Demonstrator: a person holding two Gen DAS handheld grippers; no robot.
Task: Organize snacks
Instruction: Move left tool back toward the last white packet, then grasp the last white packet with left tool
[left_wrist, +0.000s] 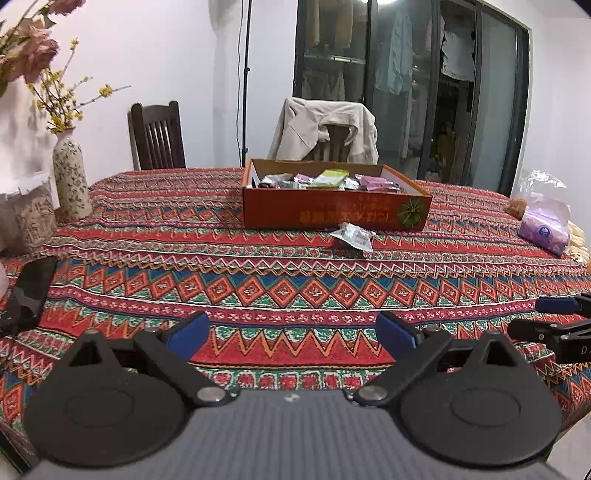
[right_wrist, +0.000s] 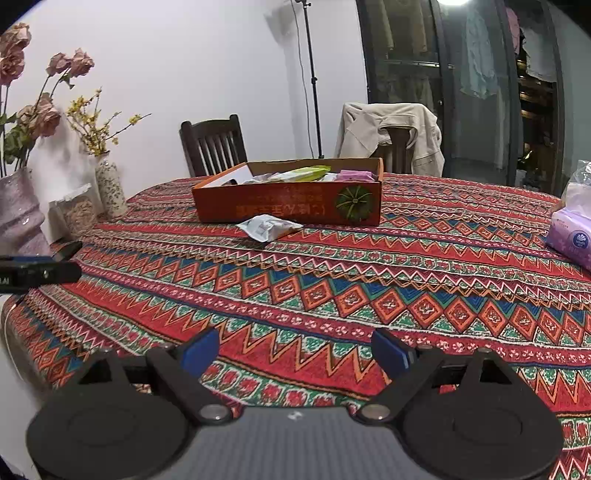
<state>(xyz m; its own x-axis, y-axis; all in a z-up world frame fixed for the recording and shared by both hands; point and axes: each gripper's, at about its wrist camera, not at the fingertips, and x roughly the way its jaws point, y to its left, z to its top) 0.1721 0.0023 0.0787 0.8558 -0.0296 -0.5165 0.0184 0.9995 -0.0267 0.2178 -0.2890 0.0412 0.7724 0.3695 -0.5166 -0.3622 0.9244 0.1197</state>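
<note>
Snacks fill an orange cardboard box (left_wrist: 334, 210) standing toward the far edge of the counter (left_wrist: 258, 266), which wears a red patterned cloth. From the left wrist, one silver snack packet (left_wrist: 353, 236) lies on the cloth just in front of the box's near wall, toward its right end. The left tongs (left_wrist: 293, 332) hang above the near edge, spread wide with nothing between the blue pads. The right tongs (left_wrist: 554, 321) poke in at the right edge. A speckled vase (left_wrist: 71, 177) stands at the left edge, a purple tissue pack (left_wrist: 545, 229) at the right.

From the right wrist, the same packet (right_wrist: 267, 227) rests just before the box (right_wrist: 290, 206). The right tongs (right_wrist: 293, 354) gape wide and empty over the near edge.
</note>
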